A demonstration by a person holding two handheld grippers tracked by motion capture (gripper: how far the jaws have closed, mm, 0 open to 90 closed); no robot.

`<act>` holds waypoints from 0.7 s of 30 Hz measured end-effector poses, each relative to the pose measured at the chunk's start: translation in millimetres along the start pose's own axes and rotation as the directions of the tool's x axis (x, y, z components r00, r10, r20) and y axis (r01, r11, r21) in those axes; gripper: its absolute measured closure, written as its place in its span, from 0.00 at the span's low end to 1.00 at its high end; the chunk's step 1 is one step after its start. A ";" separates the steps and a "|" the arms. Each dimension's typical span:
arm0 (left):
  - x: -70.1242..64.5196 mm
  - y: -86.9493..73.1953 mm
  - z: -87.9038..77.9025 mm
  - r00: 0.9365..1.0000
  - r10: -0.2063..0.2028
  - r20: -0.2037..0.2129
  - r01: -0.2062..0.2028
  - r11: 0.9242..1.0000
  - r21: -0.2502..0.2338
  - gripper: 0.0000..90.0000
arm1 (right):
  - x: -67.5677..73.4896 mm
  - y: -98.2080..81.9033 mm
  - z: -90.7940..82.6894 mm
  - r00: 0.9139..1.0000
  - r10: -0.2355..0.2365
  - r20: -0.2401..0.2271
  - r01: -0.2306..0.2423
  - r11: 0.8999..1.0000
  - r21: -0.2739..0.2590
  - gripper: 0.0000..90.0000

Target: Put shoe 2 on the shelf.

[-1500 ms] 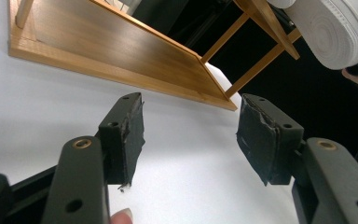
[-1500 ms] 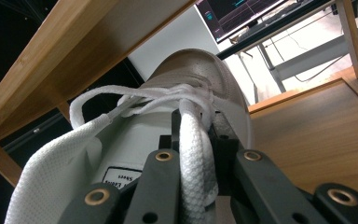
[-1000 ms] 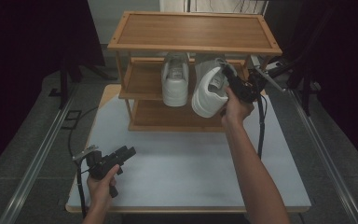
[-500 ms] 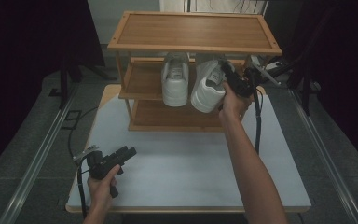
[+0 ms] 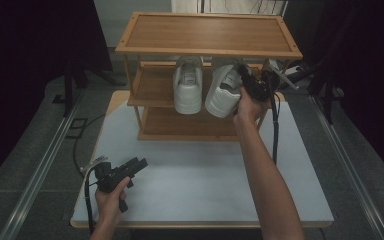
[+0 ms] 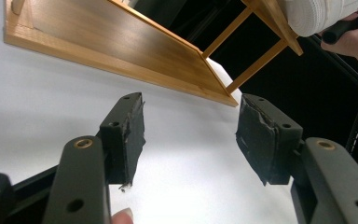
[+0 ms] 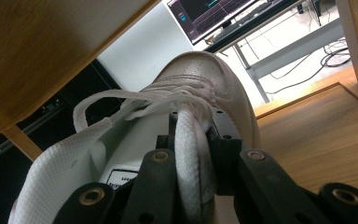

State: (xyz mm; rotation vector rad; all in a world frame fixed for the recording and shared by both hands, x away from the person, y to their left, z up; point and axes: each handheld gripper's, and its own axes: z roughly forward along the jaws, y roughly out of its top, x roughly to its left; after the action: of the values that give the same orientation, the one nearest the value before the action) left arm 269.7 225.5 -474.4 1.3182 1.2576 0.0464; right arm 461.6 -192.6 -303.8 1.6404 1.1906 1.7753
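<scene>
Roughly centred, one white table [image 5: 200,195], bearing one wooden rack [image 5: 207,32] of three shelves toward its far edge. Counted on the middle shelf [image 5: 152,87]: two white shoes. Of these, one left shoe [image 5: 188,90] standing alone with its heel toward the near side, and just beside it one right shoe [image 5: 223,92], tilted, its heel overhanging the shelf's front edge. Clamped on that right shoe's collar [image 7: 191,154]: the right gripper [image 5: 252,86], one of two, its jaws pinching the padded rim from both sides and having just eased apart slightly with the rim between them. Seen along those jaws: laces [image 7: 135,100] looped loose over the tongue, toe [image 7: 205,70] pointing away, underside of the top shelf above. Lower down, near the table's front left corner, the left gripper [image 5: 130,167], held just above the white surface, well apart from rack and shoes, jaws spread wide with nothing between the two worn black pads [image 6: 130,133].
</scene>
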 end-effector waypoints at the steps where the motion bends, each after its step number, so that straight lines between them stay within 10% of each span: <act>1: 0.0 -0.1 0.0 1.000 0.001 -0.001 -0.001 1.000 0.001 0.46 | 0.4 -0.2 0.3 1.000 -0.002 -0.002 0.002 1.000 -0.001 0.90; 21: 0.9 -1.4 1.7 1.000 -0.007 0.003 0.007 1.000 0.008 0.46 | 10.4 -2.0 15.1 0.997 -0.042 -0.069 0.048 0.996 0.078 0.73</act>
State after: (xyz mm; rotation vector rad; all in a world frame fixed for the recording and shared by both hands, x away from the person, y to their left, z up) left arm 270.4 224.4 -476.4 1.3205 1.2607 0.0341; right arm 473.5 -178.9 -300.7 1.5958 1.3337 1.7892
